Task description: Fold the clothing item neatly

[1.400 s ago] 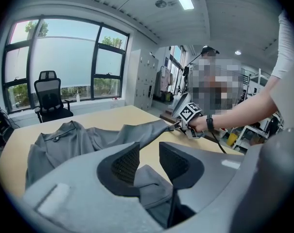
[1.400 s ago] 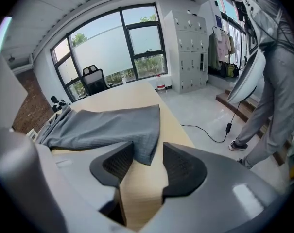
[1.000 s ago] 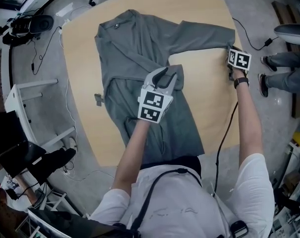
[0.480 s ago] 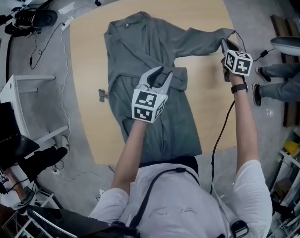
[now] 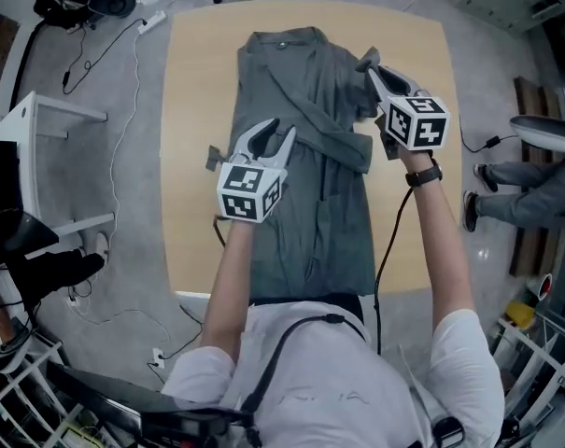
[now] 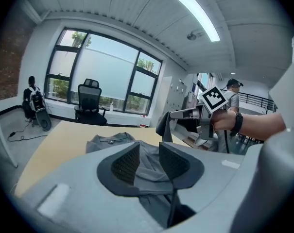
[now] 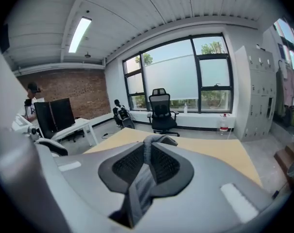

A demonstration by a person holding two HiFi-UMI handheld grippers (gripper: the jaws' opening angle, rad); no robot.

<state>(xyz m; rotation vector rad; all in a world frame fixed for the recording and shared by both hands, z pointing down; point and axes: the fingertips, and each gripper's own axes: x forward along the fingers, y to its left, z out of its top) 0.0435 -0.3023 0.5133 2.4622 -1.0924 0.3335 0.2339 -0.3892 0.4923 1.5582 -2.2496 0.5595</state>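
Grey garment (image 5: 310, 213) lies lengthwise, collar at the far end, down the middle of the wooden counter (image 5: 193, 82). It is spread flat so the sides can be folded in.

Right gripper (image 5: 374, 71) has its jaws nearly together, pinching the sleeve (image 7: 154, 141) by the cuff. It holds the sleeve raised over the garment's upper right, likely to carry it across the chest.

Left gripper (image 5: 275, 136) hangs over the garment's left edge with jaws spread about halfway. Grey cloth shows through the gap, but the pads don't look pressed on it. It is probably placed to pin or steady the body while the sleeve comes over.

A band of cloth (image 5: 329, 133), likely the other sleeve, already lies diagonally across the body.

Risk: the lifted sleeve may drag the shoulder out of line.
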